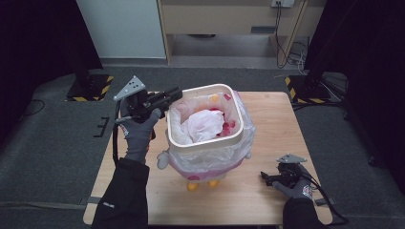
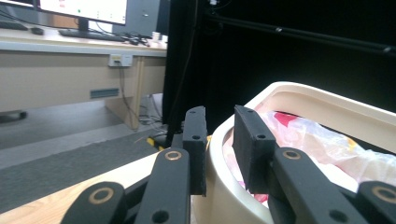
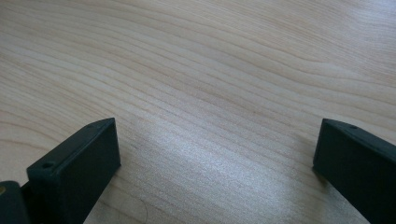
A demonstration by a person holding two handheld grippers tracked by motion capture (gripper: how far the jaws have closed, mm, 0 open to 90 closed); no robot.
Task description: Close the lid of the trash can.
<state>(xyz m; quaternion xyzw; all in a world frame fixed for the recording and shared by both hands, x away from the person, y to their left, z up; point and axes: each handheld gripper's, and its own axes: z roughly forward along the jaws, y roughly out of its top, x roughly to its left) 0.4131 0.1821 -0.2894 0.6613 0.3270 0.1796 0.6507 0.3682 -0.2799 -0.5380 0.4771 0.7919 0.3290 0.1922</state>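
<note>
- Left gripper view: left gripper (image 2: 219, 140) is clamped on the cream rim of the bin (image 2: 219, 186), one jaw outside, one inside over the plastic liner (image 2: 317, 140).
- High view: the bin stands mid-table (image 1: 267, 114), crumpled liner (image 1: 205, 125) bunched inside.
- Right gripper (image 1: 265, 178) rests near the table's front right corner, jaws spread wide over bare wood, grasping nothing.

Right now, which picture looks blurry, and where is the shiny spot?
Left gripper view: the near black jaw arms look soft, while the cream plastic bin rim is clearer. Right gripper view: a pale sheen of glare lies on the light wooden tabletop between the open jaws. High view: evenly lit over the table, dark at both sides.
</note>
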